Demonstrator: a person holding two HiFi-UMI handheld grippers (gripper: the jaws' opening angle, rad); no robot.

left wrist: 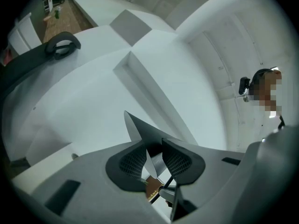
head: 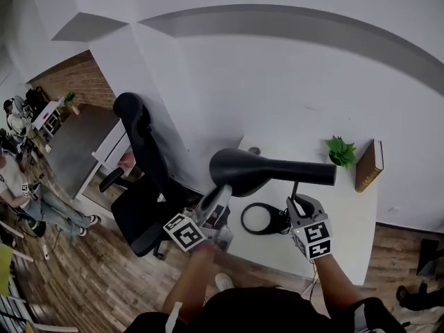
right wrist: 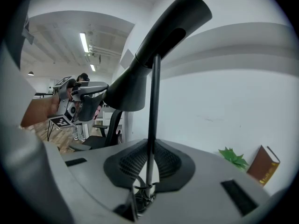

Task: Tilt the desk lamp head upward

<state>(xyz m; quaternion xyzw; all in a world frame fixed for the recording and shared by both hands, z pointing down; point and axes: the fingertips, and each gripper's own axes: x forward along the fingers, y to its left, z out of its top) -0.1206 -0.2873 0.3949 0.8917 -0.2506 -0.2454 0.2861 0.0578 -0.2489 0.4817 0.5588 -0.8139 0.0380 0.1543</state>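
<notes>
Indoors, a white desk (head: pixel 343 217) holds the desk lamp (head: pixel 257 169).

A smooth black finish with a soft sheen along the top is being shown by the lamp head (head: pixel 243 168) at the centre of the head view. Its thin stem (right wrist: pixel 153 115) is being seen as smooth, dark, metal-like material in the right gripper view. Matt grey plastic is being displayed by the shells of the left gripper (left wrist: pixel 154 160) and the right gripper (right wrist: pixel 150 160), while their pads (right wrist: pixel 126 164) are being rendered as dark material with a fine gridded texture. The desk (head: pixel 347 214) is being seen as smooth, matt white. At lower left, the floor (head: pixel 83 269) is being shown as wood planks, and at upper left a wall (head: pixel 80 82) as rough brick. A matt brown cover is being shown by the book (head: pixel 368 165) at right.
</notes>
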